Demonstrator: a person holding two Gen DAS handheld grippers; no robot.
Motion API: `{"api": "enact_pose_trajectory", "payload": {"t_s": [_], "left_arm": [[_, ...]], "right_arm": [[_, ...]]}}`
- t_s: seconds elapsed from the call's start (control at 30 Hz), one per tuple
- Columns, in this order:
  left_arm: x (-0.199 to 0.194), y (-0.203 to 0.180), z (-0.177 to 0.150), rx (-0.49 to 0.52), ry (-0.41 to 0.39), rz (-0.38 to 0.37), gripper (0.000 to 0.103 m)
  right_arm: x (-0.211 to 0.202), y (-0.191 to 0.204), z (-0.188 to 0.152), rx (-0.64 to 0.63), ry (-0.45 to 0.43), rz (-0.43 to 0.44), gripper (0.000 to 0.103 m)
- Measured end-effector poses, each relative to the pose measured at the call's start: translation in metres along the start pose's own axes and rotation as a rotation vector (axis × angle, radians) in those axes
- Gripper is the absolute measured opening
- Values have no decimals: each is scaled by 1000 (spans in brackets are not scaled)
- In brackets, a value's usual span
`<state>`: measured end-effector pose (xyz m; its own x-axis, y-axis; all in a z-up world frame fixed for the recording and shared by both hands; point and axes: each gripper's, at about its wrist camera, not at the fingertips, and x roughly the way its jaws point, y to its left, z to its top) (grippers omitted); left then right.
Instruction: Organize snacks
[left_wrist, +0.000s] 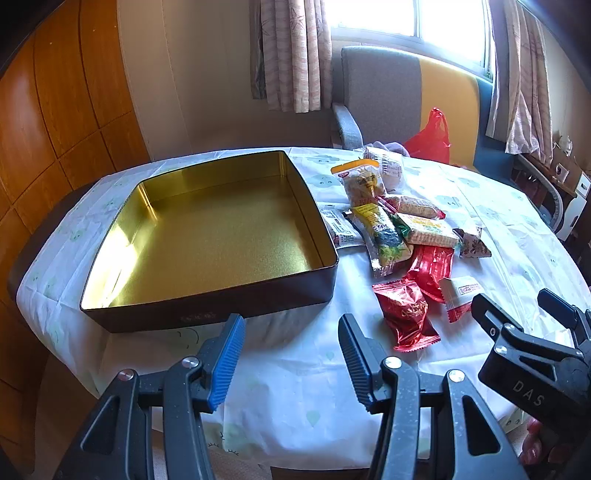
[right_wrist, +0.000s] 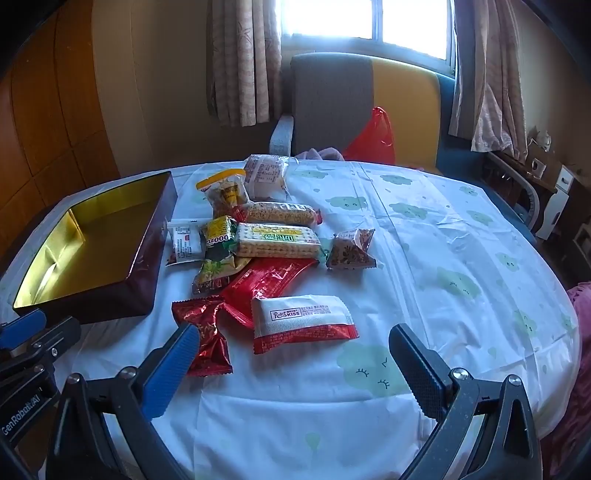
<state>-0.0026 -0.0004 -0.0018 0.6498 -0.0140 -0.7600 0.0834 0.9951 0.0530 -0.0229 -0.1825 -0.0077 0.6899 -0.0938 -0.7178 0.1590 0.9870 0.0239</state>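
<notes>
Left gripper (left_wrist: 291, 325) part open, empty, above table's near edge by tin (left_wrist: 207, 236). Right gripper (right_wrist: 293, 339) fully wide, empty, near white-and-red snack packet (right_wrist: 301, 323), not touching.

You can read "DAS" on the right gripper (left_wrist: 532, 310), "GenRobot.AI" on the left gripper (right_wrist: 22, 332), and "KISS" on the white-and-red snack packet (right_wrist: 301, 321).

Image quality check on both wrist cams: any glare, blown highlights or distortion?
Left wrist view: window blown out, sun patch glaring on the gold tin, table edge bowed by the fisheye. Right wrist view: window also clipped, corners dark, foil of the red packet glinting; snacks stay sharp.
</notes>
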Motion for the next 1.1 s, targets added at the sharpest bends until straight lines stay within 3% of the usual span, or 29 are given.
{"api": "enact_pose_trajectory", "payload": {"t_s": [1.1], "left_arm": [[2,-2,-2,16,8,1,54]], "right_arm": [[6,-1,-1,9,26,8,103]]}}
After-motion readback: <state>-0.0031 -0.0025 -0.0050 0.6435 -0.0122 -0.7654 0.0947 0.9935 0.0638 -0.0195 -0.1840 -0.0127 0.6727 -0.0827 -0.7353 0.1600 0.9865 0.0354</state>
